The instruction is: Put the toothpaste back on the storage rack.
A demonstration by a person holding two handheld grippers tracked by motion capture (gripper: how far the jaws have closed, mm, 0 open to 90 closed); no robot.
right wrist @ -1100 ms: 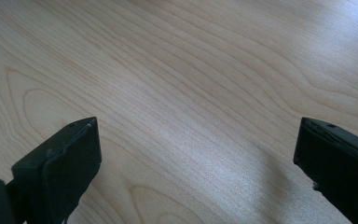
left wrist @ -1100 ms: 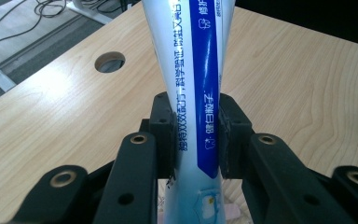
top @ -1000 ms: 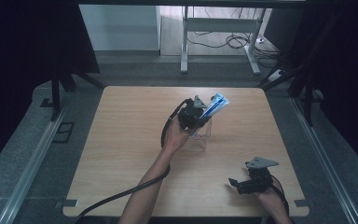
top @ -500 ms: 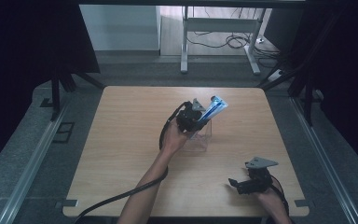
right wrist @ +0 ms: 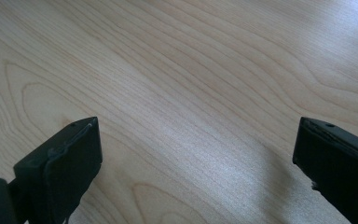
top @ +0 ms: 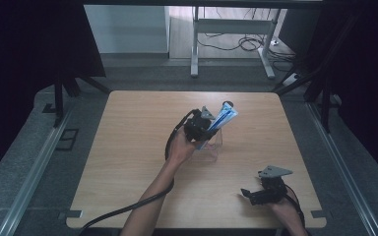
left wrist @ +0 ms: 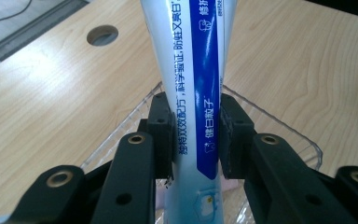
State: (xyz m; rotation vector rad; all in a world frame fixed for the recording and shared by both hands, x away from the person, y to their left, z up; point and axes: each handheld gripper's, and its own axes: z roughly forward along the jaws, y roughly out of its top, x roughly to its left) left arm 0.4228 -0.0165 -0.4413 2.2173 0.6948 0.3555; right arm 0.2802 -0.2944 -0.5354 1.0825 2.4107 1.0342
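Wooden table [top: 128,147], dark surrounds; left gripper [left wrist: 196,135] pinches toothpaste tube [left wrist: 196,84] mid-body, centre frame over clear tray [left wrist: 279,121]. Tube looks light, soft, slick, squashable: hold flat sides gently. Right gripper [right wrist: 196,154] wide, empty, lower right

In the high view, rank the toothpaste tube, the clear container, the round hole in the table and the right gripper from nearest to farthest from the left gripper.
1. Toothpaste tube: clamped between the jaws of the left gripper.
2. Clear container: just beneath it.
3. Round hole: beyond the tube, toward the table's far edge.
4. Right gripper: near edge, on the right.
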